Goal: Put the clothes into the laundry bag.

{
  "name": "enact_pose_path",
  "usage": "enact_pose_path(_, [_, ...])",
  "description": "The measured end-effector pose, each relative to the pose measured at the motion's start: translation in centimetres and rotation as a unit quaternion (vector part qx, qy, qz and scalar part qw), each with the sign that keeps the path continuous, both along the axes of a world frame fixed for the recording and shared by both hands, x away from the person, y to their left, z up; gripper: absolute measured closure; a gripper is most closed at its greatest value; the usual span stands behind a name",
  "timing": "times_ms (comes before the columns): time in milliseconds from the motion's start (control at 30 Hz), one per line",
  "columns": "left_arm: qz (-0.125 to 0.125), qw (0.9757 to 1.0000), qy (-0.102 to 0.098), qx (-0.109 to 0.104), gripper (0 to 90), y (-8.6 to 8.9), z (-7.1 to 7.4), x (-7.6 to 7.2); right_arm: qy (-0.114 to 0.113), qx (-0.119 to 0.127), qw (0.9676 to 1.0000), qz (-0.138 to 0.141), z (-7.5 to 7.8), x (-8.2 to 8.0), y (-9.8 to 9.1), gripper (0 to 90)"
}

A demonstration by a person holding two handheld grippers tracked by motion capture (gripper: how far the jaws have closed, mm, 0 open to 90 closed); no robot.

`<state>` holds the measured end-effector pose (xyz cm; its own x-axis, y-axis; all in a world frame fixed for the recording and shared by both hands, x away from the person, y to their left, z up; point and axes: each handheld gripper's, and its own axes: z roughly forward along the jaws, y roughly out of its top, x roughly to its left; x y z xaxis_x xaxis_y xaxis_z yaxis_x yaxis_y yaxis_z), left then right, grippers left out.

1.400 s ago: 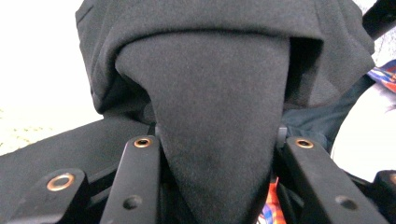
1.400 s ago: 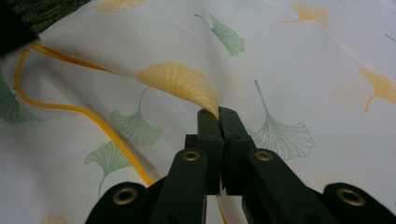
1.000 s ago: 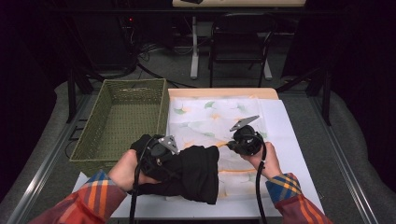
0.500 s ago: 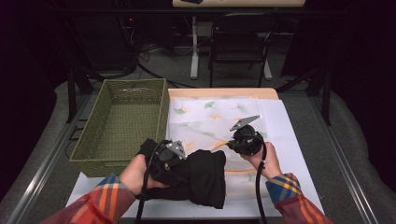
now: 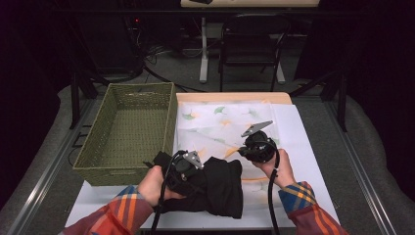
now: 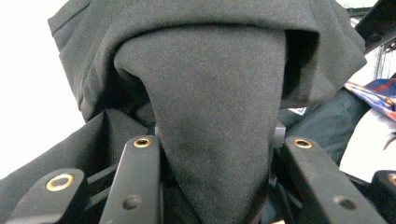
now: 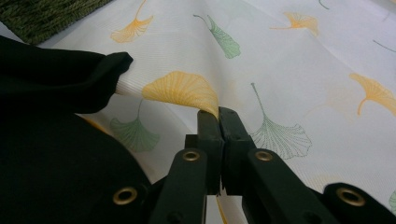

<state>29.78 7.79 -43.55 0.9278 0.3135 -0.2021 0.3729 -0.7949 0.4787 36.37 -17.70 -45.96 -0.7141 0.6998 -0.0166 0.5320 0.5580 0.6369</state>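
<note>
- Black garment sits bunched at the near edge of the table, on the leaf-print cloth, just right of the wicker basket.
- Step looks like gathering the garment for the basket: lift it clear of the cloth, don't drag.
- Risk: right pinch pulls the cloth along; keep it pinned.
- Left gripper: jaws part-closed, clamped on a thick fold of the garment.
- Right gripper: jaws fully closed, pinching a raised ridge of the leaf-print cloth beside the garment.
</note>
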Motion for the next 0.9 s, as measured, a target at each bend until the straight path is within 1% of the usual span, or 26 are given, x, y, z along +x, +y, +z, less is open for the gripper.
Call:
enact_pose_path(67, [-0.001, 1.0, 0.001, -0.001, 63.5, -0.1, -0.4, 0.1, -0.003, 0.0, 1.0, -0.001, 0.0, 0.0, 0.0, 89.5])
enact_pose_path(167, [0.006, 1.0, 0.002, -0.005, 63.4, -0.4, -0.9, 0.3, -0.003, 0.002, 1.0, -0.002, 0.1, -0.1, 0.0, 89.6])
enact_pose_path(233, [0.012, 0.9999, 0.004, -0.007, 63.3, -0.5, -1.2, 0.4, -0.007, 0.002, 1.0, 0.001, 0.1, 0.0, -0.1, 89.6])
enact_pose_path(333, [0.019, 0.9998, 0.002, -0.004, 63.3, -0.7, -1.7, 0.6, -0.006, 0.004, 1.0, 0.0, 0.2, -0.1, -0.1, 89.6])
enact_pose_path(400, [0.017, 0.9999, -0.002, 0.0, 63.3, -0.9, -1.9, 0.8, -0.006, 0.004, 1.0, 0.0, 0.2, -0.2, 0.0, 89.6])
enact_pose_path(567, [0.025, 0.9997, 0.001, -0.006, 63.0, -1.4, -2.7, 1.1, -0.01, 0.01, 0.9999, 0.001, 0.4, -0.2, 0.0, 89.8])
enact_pose_path(600, [0.024, 0.9997, -0.003, -0.006, 62.9, -1.5, -2.8, 1.1, -0.011, 0.011, 0.9999, 0.0, 0.5, -0.2, 0.0, 89.8])
enact_pose_path(700, [0.022, 0.9997, -0.005, -0.001, 62.8, -1.8, -3.1, 1.2, -0.011, 0.014, 0.9998, 0.0, 0.5, -0.3, 0.0, 89.8])
enact_pose_path(733, [0.025, 0.9997, -0.004, -0.001, 62.7, -2.0, -3.2, 1.1, -0.012, 0.014, 0.9998, 0.002, 0.6, -0.3, 0.0, 89.8])
enact_pose_path(767, [0.022, 0.9997, -0.004, 0.003, 62.6, -2.1, -3.2, 1.2, -0.013, 0.015, 0.9998, 0.003, 0.6, -0.4, 0.1, 89.8])
enact_pose_path(867, [0.028, 0.9996, -0.003, 0.006, 62.6, -2.5, -3.6, 1.2, -0.015, 0.019, 0.9997, 0.003, 0.9, -0.5, 0.1, 89.8])
enact_pose_path(900, [0.03, 0.9995, -0.007, 0.008, 62.6, -2.7, -3.7, 1.3, -0.015, 0.021, 0.9997, 0.003, 0.9, -0.5, 0.1, 89.8])
